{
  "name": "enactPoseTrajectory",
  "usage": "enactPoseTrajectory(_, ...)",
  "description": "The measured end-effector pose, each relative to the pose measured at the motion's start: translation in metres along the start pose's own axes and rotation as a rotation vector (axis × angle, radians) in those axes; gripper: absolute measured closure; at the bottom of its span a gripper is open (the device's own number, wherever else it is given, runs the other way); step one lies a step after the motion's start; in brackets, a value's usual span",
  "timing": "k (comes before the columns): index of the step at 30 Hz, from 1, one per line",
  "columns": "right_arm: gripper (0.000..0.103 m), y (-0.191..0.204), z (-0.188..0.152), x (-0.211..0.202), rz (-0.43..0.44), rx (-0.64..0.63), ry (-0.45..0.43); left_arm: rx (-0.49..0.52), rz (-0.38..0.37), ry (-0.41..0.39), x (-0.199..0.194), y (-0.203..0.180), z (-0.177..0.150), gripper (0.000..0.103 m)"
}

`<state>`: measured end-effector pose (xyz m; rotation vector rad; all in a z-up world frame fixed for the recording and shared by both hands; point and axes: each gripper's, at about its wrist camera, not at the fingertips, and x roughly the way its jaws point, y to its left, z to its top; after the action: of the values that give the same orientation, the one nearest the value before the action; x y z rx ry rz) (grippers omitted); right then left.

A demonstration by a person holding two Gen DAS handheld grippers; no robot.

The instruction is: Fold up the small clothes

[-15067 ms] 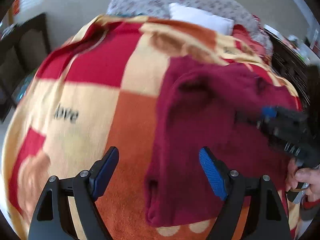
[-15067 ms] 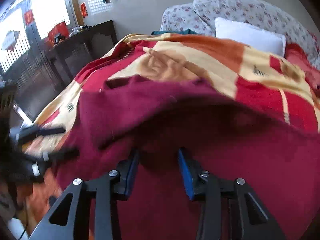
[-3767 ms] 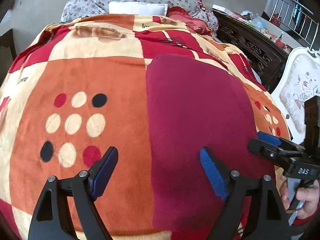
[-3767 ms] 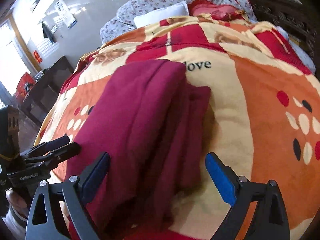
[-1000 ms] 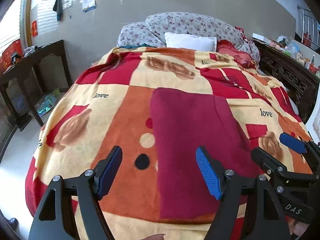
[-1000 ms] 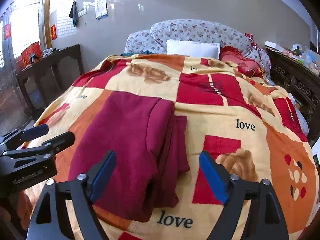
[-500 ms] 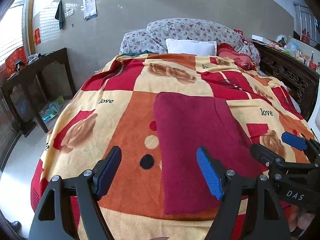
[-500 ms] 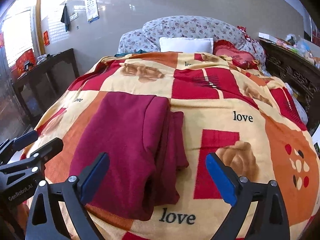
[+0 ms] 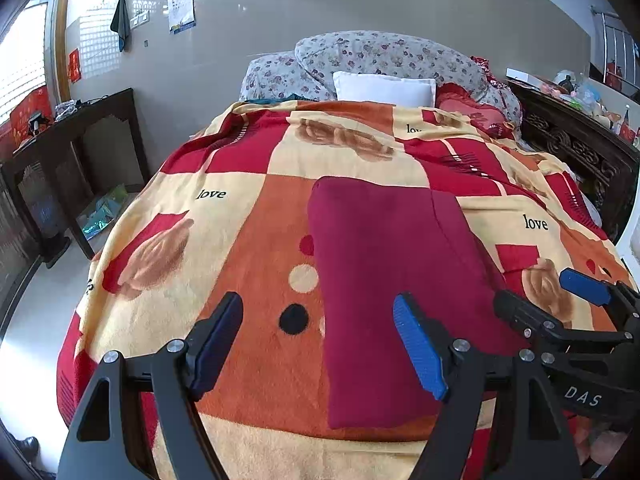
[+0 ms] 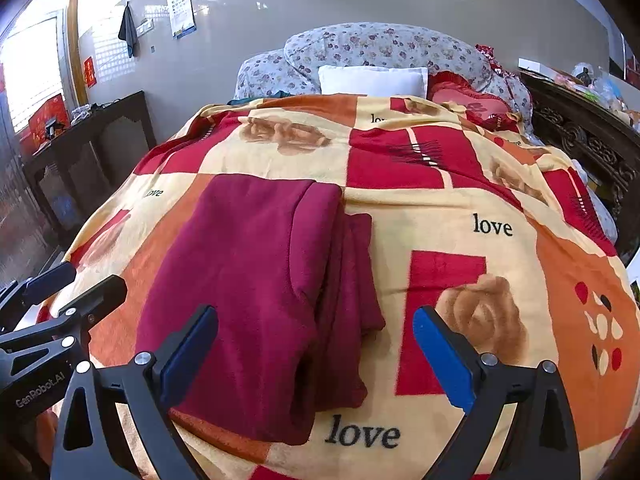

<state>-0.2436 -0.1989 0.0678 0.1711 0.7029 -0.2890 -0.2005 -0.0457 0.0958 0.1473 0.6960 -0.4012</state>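
A dark red garment point(image 9: 384, 280) lies folded into a long rectangle on the patterned blanket point(image 9: 248, 240), a narrower layer sticking out along its right side point(image 10: 352, 280). My left gripper point(image 9: 318, 312) hovers open above the near end of the bed. Its right pad is over the garment's left part and its left pad over bare blanket. Over the garment's near right corner my right gripper point(image 10: 316, 320) hangs wide open, holding nothing. Each gripper shows in the other's view: the right gripper point(image 9: 550, 298) at the right edge, the left gripper point(image 10: 76, 286) at the left edge.
The blanket point(image 10: 480, 280) covers the whole bed. A white pillow point(image 9: 384, 88) and floral bedding point(image 9: 380, 54) lie at the head. A dark wooden table point(image 9: 80, 140) stands on the left, carved dark furniture point(image 9: 580, 148) on the right. Part of a hand point(image 9: 600, 444) shows bottom right.
Fifteen seconds ago the garment was loose, the right gripper shut on it; it now lies folded flat. Both grippers have drawn back. In the last second the right jaws widened slightly.
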Motion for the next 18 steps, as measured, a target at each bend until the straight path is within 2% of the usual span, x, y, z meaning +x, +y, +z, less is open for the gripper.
enactPoseTrajectory(18,0.003,-0.0013,-0.0018,0.009,0.016,0.02,0.027,0.003,0.0,0.006,0.0041,0.0009,-0.0022,0.026)
